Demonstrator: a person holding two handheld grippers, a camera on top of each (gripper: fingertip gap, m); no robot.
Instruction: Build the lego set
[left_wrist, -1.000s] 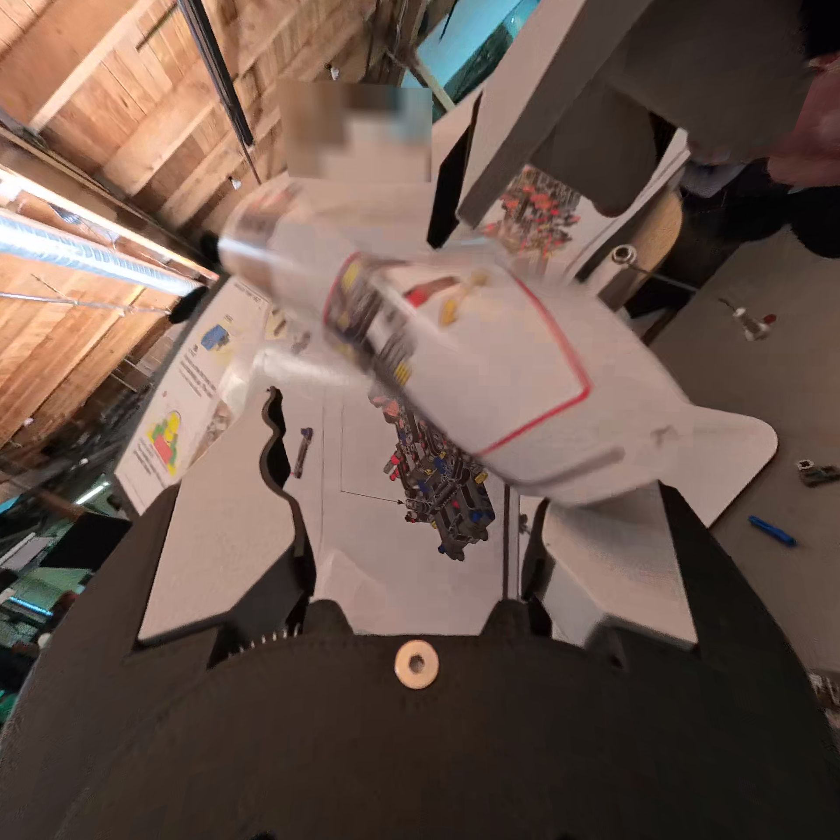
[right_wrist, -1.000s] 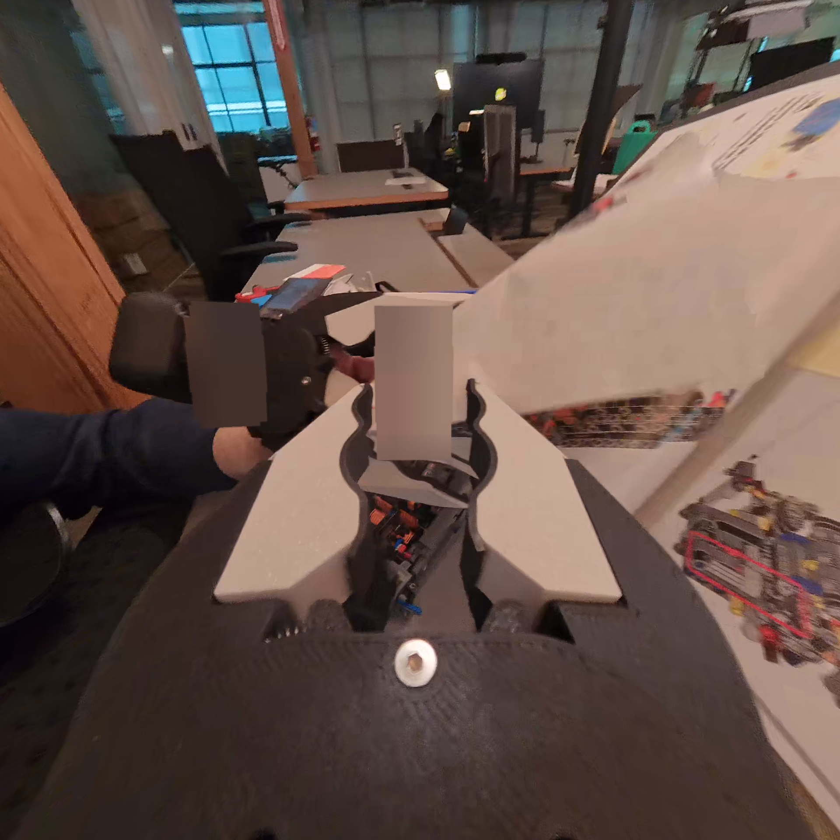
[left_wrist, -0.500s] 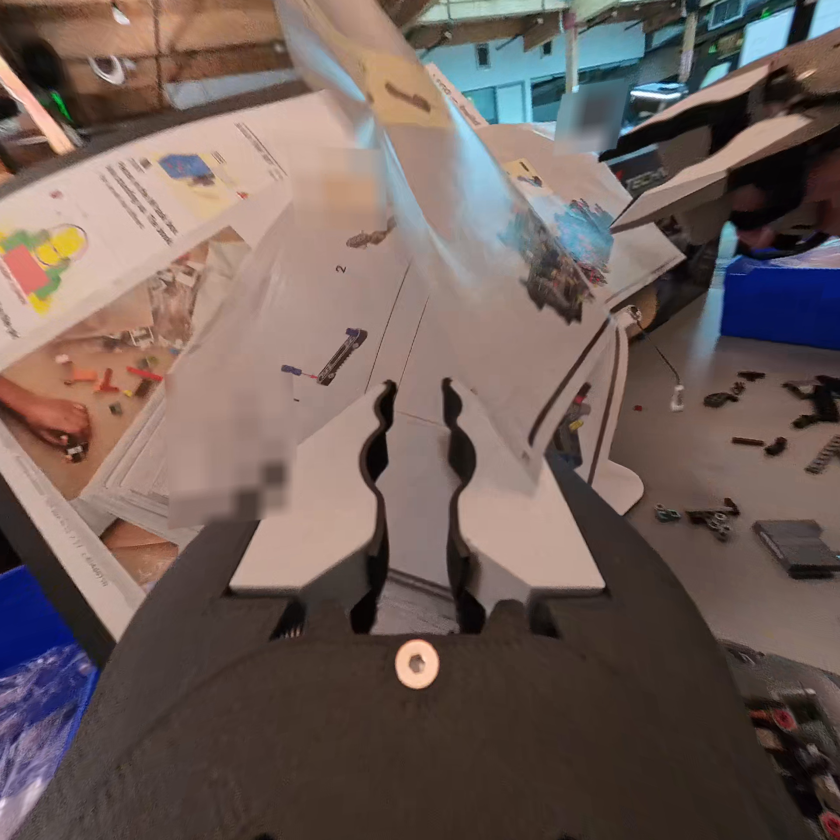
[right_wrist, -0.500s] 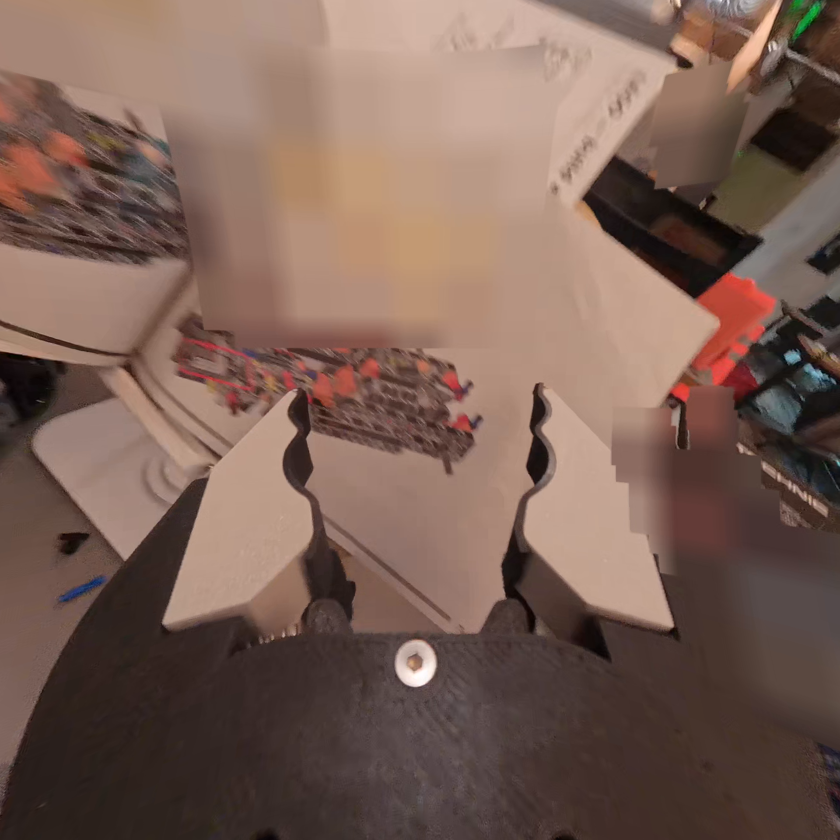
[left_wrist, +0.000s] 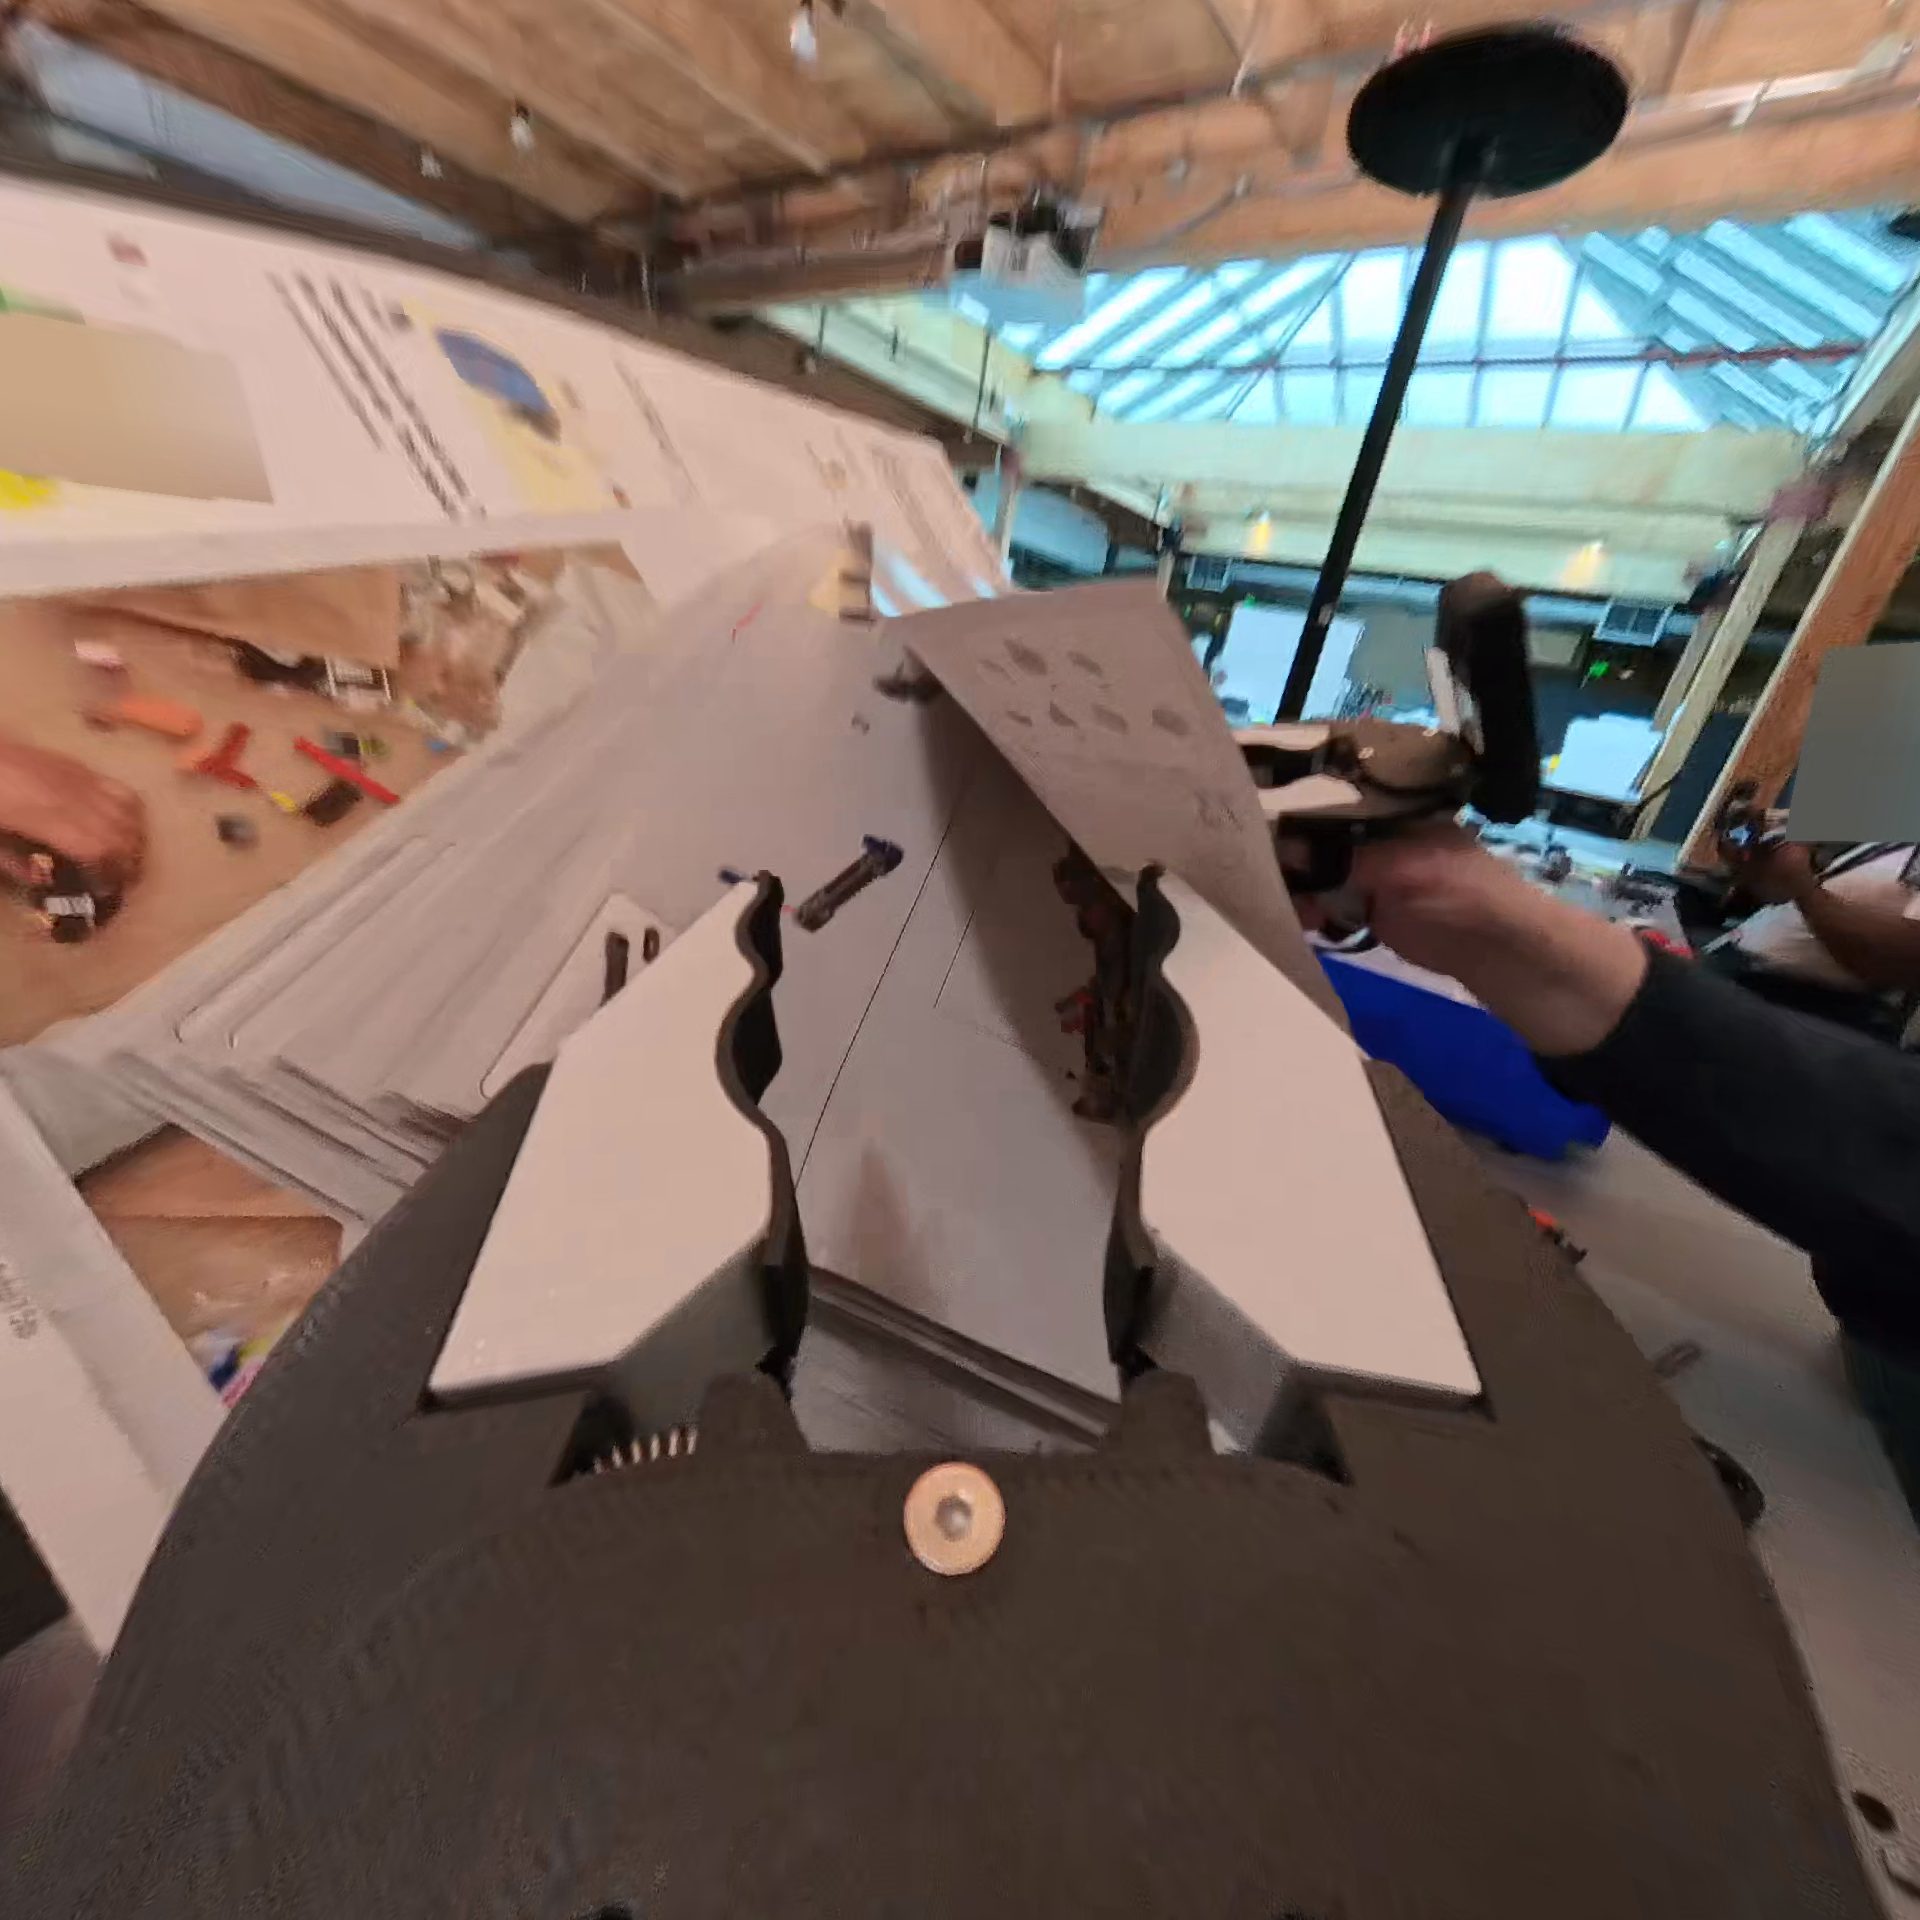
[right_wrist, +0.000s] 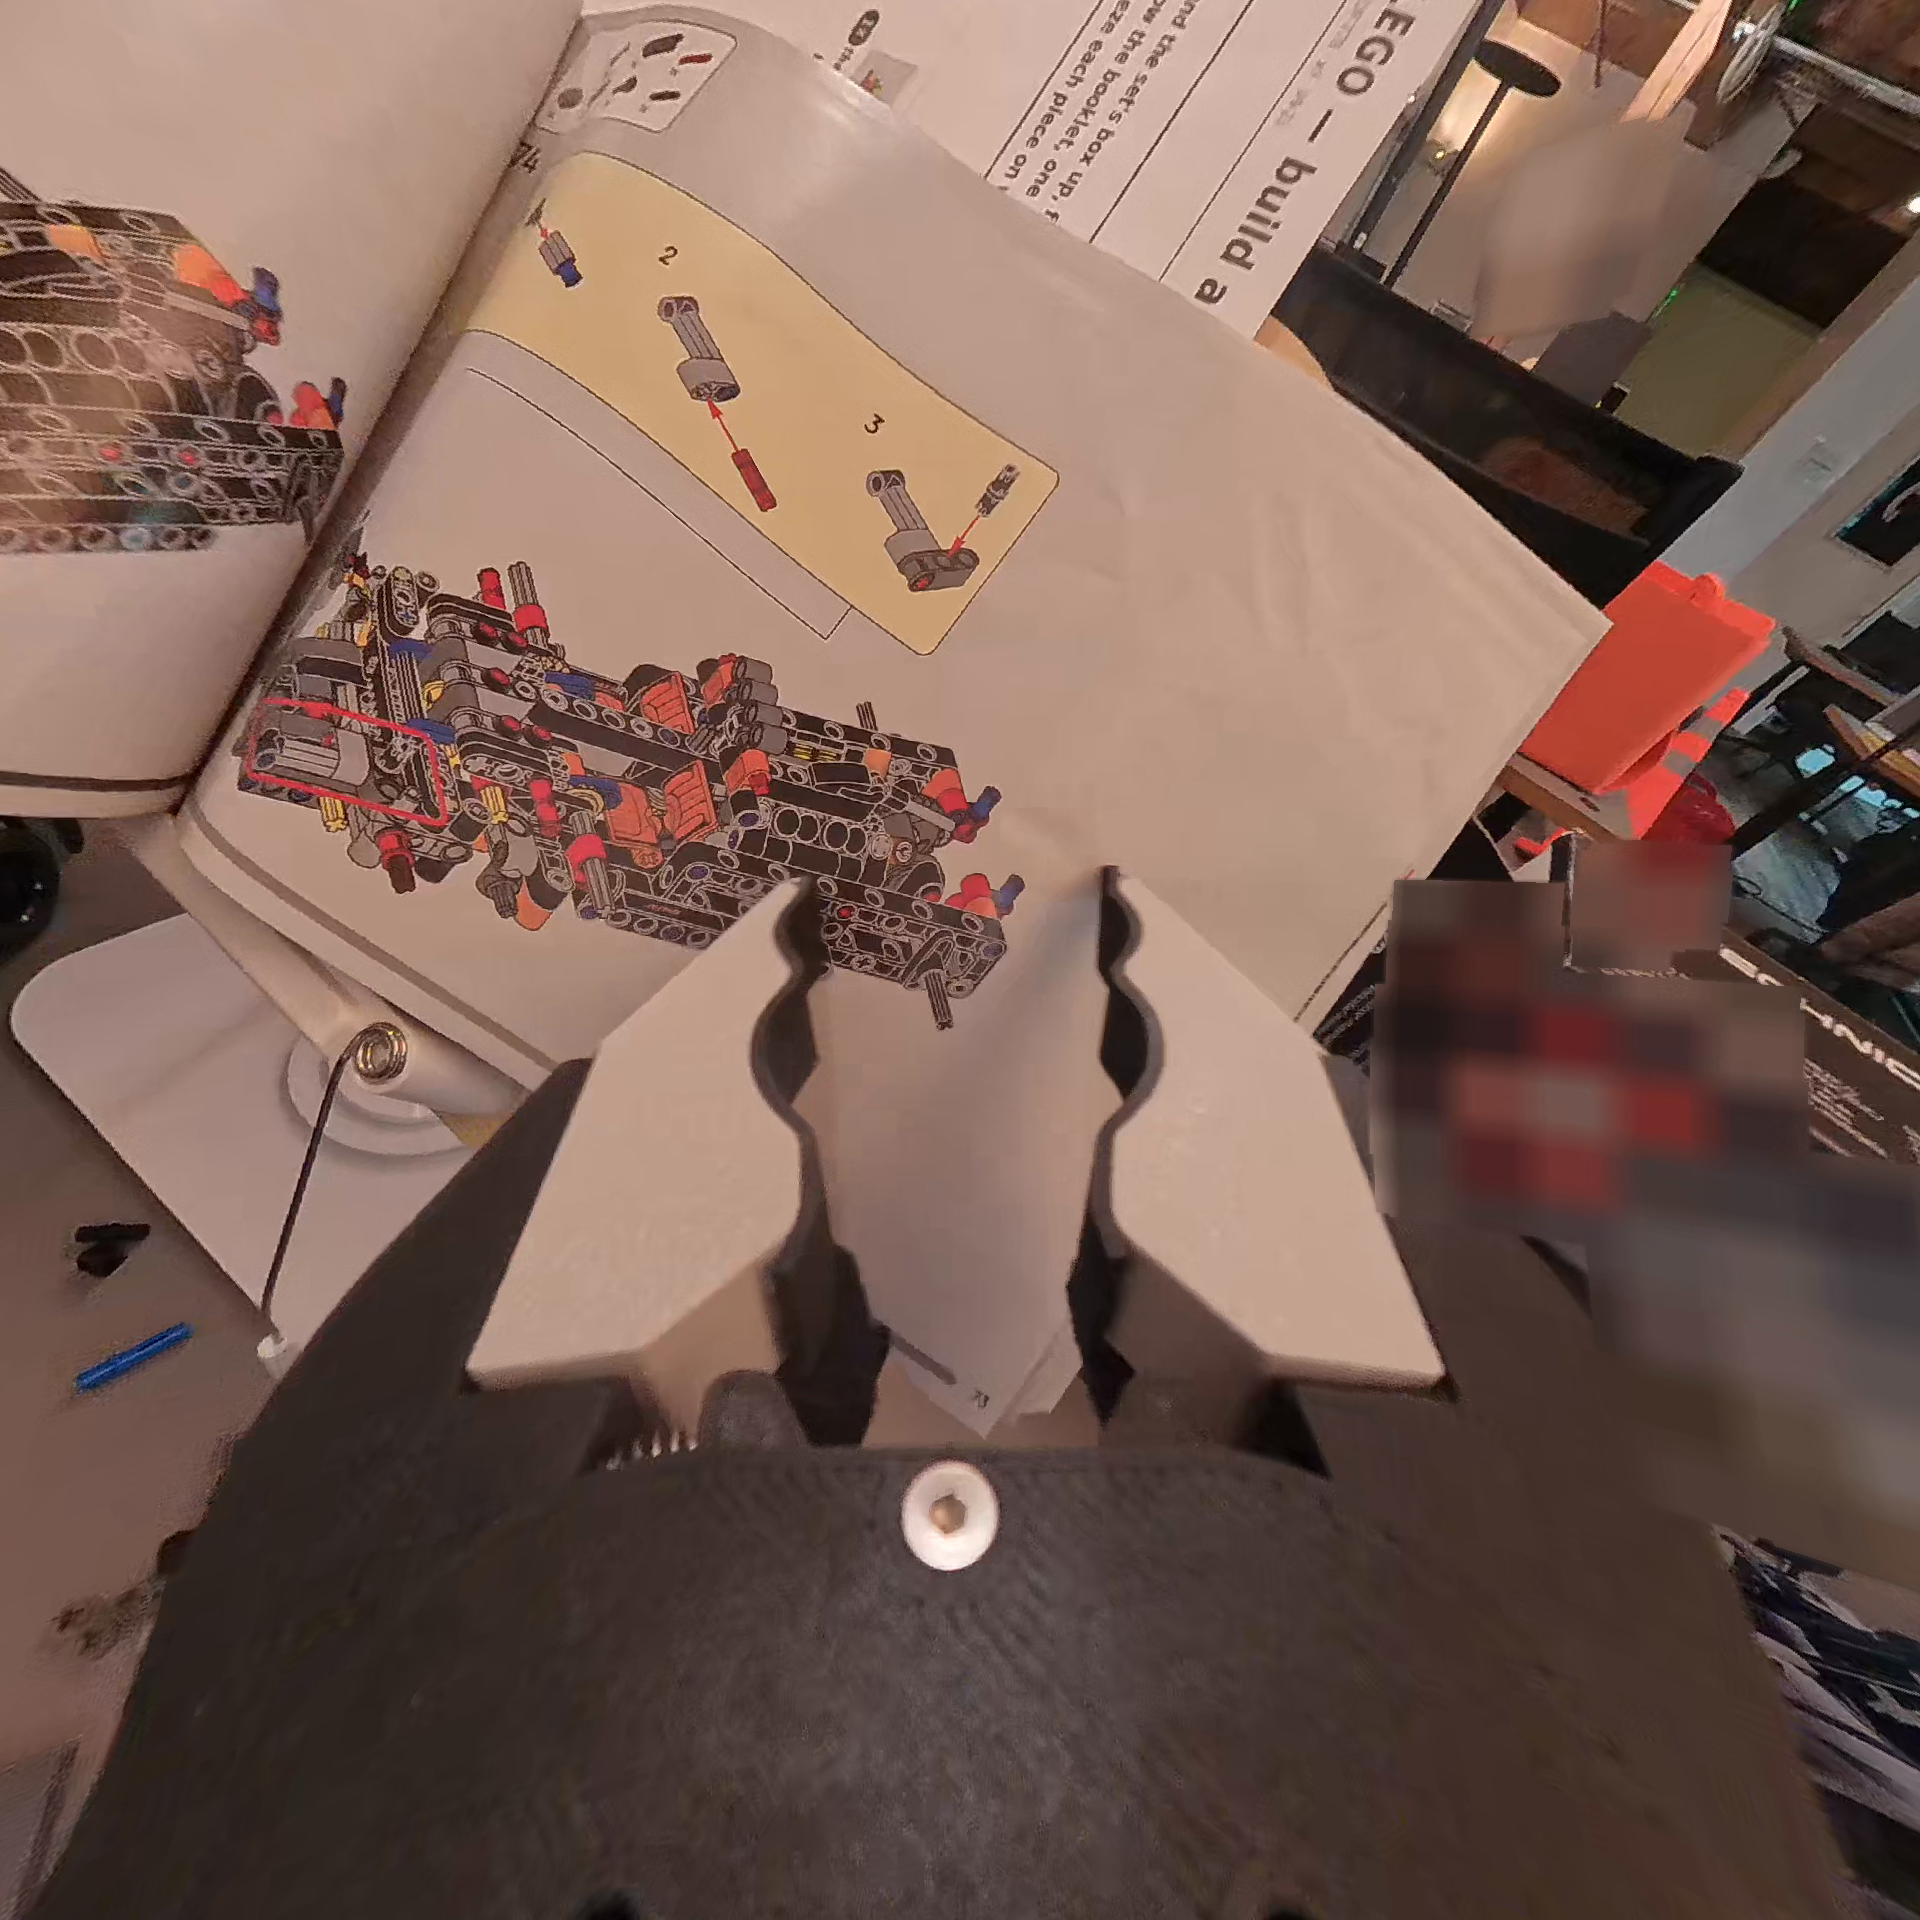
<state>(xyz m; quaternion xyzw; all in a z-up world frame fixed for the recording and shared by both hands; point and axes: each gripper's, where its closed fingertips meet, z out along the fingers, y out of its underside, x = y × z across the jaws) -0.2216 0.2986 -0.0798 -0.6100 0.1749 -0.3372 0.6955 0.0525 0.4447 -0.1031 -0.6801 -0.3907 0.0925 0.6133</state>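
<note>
The open instruction booklet (right_wrist: 1143, 520) rests on a white stand (right_wrist: 125, 1029). Its right page shows a coloured build drawing and a yellow panel of sub-steps. My right gripper (right_wrist: 951, 883) is open, and the lower right corner of that page lies between its fingers. In the left wrist view the booklet (left_wrist: 914, 1091) lies under my open left gripper (left_wrist: 951, 894), and one loose page (left_wrist: 1081, 717) stands curled up at its right finger. The right gripper (left_wrist: 1299, 769) shows beyond that page, held in a hand. No loose Lego part is held.
A blue pin (right_wrist: 130, 1359) and a black piece (right_wrist: 109, 1247) lie on the grey table left of the stand. A black hex key (right_wrist: 312, 1174) leans at the stand's base. A dark box (right_wrist: 1849, 1070) sits right of the booklet and a blue bin (left_wrist: 1455, 1049) behind it. A printed poster (left_wrist: 312, 436) stands at the left. Across from one pair of fingers to the other is roughly 30 cm.
A booklet page has swung over and both views have steadied on the booklet. My left jaws stand wider than half a second ago. My right jaws stand a little narrower.
</note>
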